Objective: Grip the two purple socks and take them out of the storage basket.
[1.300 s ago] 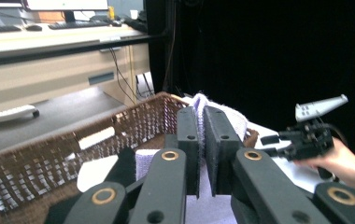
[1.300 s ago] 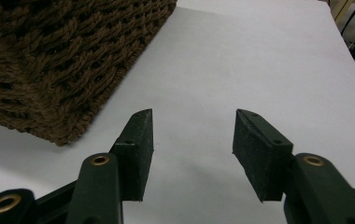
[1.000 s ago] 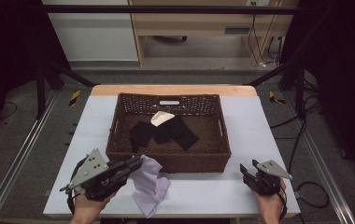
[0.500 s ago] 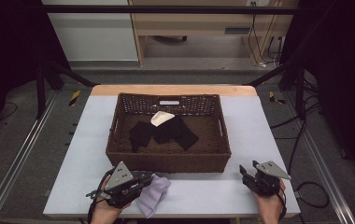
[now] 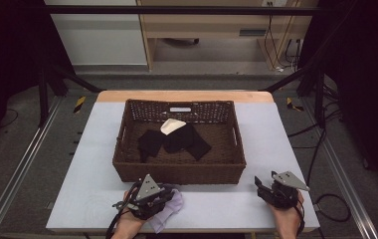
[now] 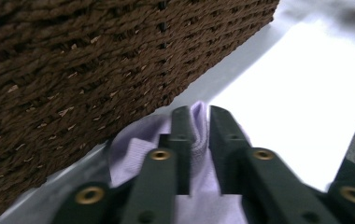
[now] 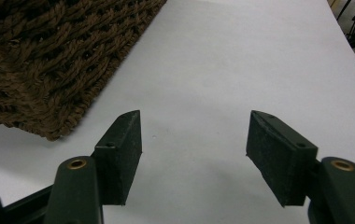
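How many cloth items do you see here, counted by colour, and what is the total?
Black cloths in the wicker basket: 2
Cream cloth in the basket: 1
Lavender cloth, clamped in the left gripper: 1
Total: 4

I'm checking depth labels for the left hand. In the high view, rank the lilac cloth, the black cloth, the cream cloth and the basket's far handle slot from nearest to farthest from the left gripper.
1. Lilac cloth, pinched in the left gripper, at the table's near edge.
2. Black cloth, on the basket floor.
3. Cream cloth, just behind it.
4. Handle slot, in the basket's far wall.
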A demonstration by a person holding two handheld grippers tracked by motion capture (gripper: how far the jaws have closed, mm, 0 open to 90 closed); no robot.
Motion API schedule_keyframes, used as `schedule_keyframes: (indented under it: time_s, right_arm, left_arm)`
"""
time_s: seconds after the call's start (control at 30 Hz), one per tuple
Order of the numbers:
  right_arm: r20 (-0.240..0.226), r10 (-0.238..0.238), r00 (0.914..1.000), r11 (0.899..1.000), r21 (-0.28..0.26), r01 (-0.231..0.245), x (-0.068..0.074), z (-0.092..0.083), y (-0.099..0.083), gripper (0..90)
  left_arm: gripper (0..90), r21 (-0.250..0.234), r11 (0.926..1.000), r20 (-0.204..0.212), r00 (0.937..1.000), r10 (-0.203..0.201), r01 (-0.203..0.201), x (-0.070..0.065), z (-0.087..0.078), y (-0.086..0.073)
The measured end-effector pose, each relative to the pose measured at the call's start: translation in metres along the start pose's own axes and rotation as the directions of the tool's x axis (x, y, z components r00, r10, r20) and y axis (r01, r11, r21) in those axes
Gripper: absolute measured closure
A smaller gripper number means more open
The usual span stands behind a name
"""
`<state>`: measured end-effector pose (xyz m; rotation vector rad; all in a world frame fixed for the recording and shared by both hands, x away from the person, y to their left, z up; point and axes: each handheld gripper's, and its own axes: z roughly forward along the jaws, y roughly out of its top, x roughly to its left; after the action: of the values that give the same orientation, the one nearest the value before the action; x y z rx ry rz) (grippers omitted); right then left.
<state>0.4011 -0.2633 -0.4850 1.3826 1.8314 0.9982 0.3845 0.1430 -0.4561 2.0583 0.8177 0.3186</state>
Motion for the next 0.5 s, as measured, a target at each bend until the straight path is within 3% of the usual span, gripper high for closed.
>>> schedule_keyframes:
  time_s: [0.2,0.5]
  right_arm:
    - [0.005,0.009,0.9999,1.000,0.005,-0.009,-0.001,0.001,0.000,32.4]
    - [0.010,0.024,0.9997,1.000,-0.002,-0.024,-0.002,0.000,0.000,28.2]
  left_arm:
    - [58.2,-0.040,0.9991,-0.022,0.9997,-0.014,0.013,0.004,-0.018,0.004]
    - [44.8,-0.101,0.9935,-0.102,0.9927,-0.064,0.054,0.027,-0.059,-0.001]
